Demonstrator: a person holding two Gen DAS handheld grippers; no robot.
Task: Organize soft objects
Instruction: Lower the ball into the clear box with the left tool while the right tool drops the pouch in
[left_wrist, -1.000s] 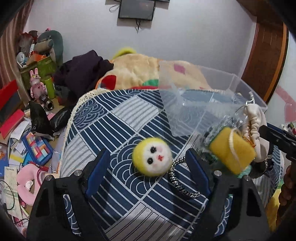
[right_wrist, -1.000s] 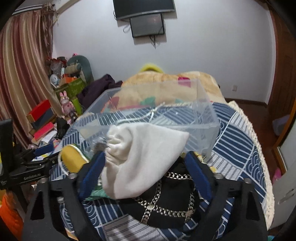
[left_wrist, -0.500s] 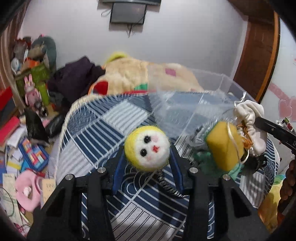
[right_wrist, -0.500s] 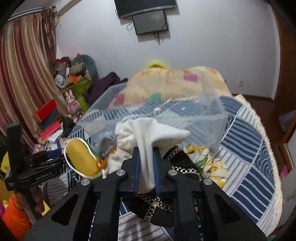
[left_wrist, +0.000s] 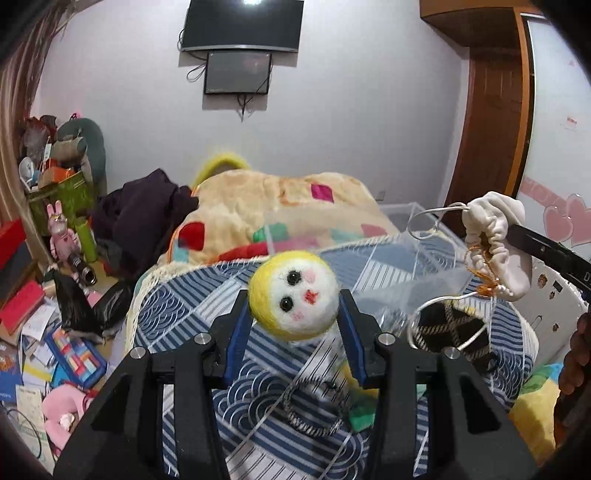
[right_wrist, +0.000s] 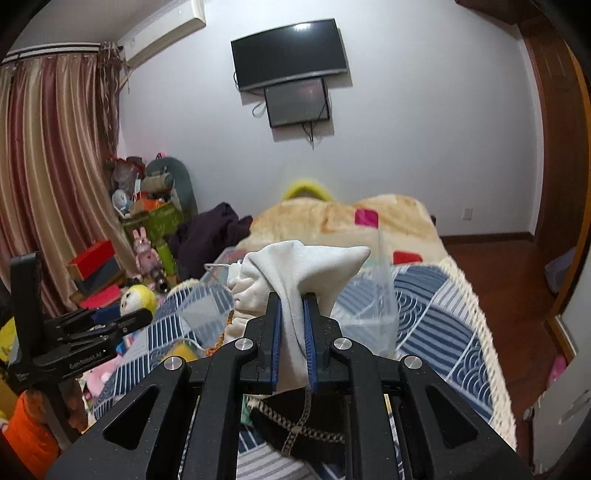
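Note:
My left gripper (left_wrist: 293, 314) is shut on a round yellow and white plush face ball (left_wrist: 293, 297) and holds it above the blue patterned quilt (left_wrist: 184, 306). The ball also shows in the right wrist view (right_wrist: 137, 298). My right gripper (right_wrist: 293, 325) is shut on a white drawstring pouch (right_wrist: 295, 273), lifted above the quilt. The pouch shows at the right of the left wrist view (left_wrist: 495, 243), with orange cord hanging from it. A clear plastic bin (right_wrist: 369, 295) stands on the quilt behind the pouch.
A black bag with a chain strap (left_wrist: 450, 328) and small yellow and green soft items (left_wrist: 364, 410) lie on the quilt. A beige blanket (left_wrist: 280, 199) is heaped behind. The floor at left holds toys, boxes and books (left_wrist: 48, 332).
Both grippers closed, the left on the plush ball and the right on the white pouch, and both lifted their loads up off the quilt.

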